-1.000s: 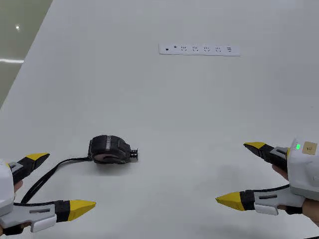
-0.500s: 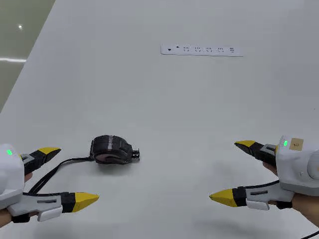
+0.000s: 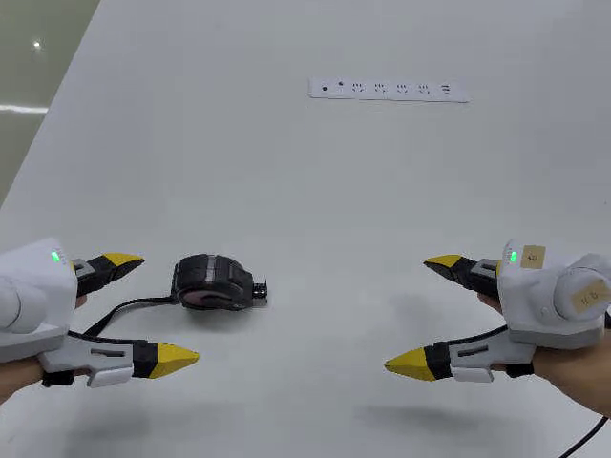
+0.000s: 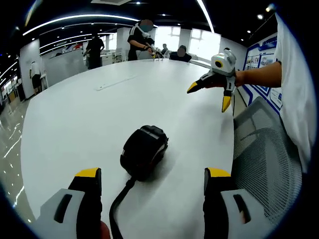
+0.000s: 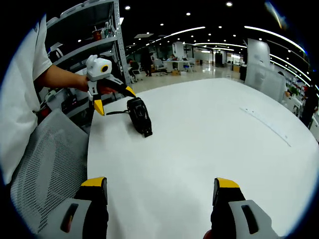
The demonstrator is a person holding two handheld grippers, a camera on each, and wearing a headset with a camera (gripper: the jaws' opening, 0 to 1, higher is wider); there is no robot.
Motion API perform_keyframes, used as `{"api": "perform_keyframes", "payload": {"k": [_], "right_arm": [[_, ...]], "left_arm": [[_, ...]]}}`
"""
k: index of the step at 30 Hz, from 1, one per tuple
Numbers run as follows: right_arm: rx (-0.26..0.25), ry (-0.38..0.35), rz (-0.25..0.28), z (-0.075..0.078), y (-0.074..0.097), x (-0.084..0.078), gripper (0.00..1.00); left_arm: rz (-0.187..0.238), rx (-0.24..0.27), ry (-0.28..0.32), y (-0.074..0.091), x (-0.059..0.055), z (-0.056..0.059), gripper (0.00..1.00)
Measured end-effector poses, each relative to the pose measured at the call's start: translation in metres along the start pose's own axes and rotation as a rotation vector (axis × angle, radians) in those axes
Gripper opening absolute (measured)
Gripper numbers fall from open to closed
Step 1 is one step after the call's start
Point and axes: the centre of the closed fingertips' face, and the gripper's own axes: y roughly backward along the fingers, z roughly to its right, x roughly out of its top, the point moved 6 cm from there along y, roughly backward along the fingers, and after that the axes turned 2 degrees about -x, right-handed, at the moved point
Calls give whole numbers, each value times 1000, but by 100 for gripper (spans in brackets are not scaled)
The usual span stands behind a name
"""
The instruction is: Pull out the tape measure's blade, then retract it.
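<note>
A black tape measure (image 3: 212, 283) lies on the white table (image 3: 315, 191), its blade end pointing right and a black strap (image 3: 119, 312) trailing left. My left gripper (image 3: 143, 310) is open just left of it, its jaws either side of the strap. In the left gripper view the tape measure (image 4: 144, 151) sits ahead between the yellow fingertips (image 4: 87, 174). My right gripper (image 3: 425, 312) is open far to the right, pointing left at nothing. The right gripper view shows the tape measure (image 5: 139, 114) in the distance beside the left gripper (image 5: 112, 98).
A white power strip (image 3: 389, 91) lies flat at the far side of the table. The table's left edge (image 3: 48, 124) runs along a shiny floor. A mesh chair back (image 4: 269, 159) stands close to the person. Other people stand in the distance.
Both grippers have moved inward toward the tape measure; the left one now has its tips beside the strap. The tape measure has not moved.
</note>
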Motion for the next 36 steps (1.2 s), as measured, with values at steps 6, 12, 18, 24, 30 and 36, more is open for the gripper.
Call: {"api": "perform_keyframes", "payload": {"k": [6, 12, 18, 24, 30, 36], "right_arm": [[26, 28, -12, 1, -10, 4, 86], [42, 64, -27, 3, -18, 8, 85], [57, 94, -39, 6, -25, 14, 85], [74, 112, -46, 6, -33, 18, 85], [90, 127, -53, 7, -38, 21, 83], [103, 123, -55, 8, -43, 23, 82]], "left_arm": [[-29, -22, -53, -9, 4, -6, 79], [-77, -38, -108, -16, 3, -12, 77], [-127, -73, -133, -24, 2, -16, 72], [-169, -100, -166, -34, 1, -20, 66], [-189, -115, -205, -40, 1, -25, 59], [-201, -143, -221, -45, 1, -26, 52]]}}
